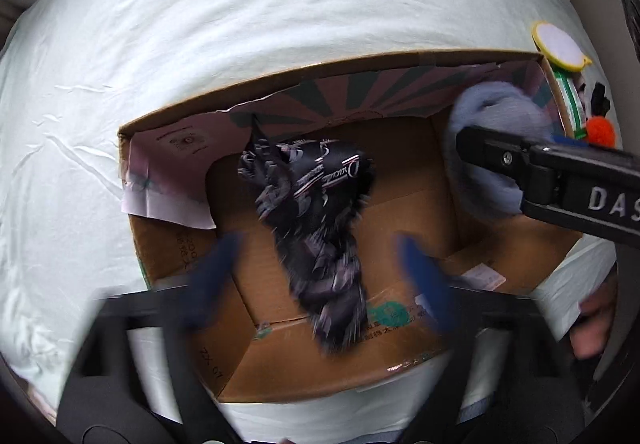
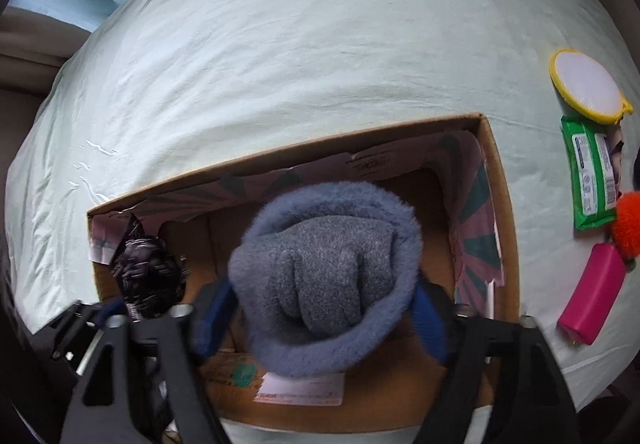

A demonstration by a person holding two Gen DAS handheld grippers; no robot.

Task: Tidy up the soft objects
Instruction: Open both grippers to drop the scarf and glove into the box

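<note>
An open cardboard box [image 1: 280, 364] [image 2: 500, 180] sits on a pale sheet. A black furry patterned cloth [image 1: 316, 212] is in the box, blurred, between and apart from my left gripper's [image 1: 320, 280] open blue fingers. It also shows at the box's left in the right wrist view [image 2: 148, 276]. My right gripper [image 2: 324, 308] is shut on a rolled blue-grey fleece sock bundle [image 2: 324, 276] and holds it over the box. The bundle shows at the box's right end in the left wrist view [image 1: 492, 148], with the right gripper [image 1: 520, 160] on it.
To the right of the box on the sheet lie a yellow-rimmed white round pad [image 2: 586, 84], a green wipes pack [image 2: 592, 180], an orange pompom [image 2: 630, 224] and a pink case [image 2: 592, 292]. A beige surface borders the bed.
</note>
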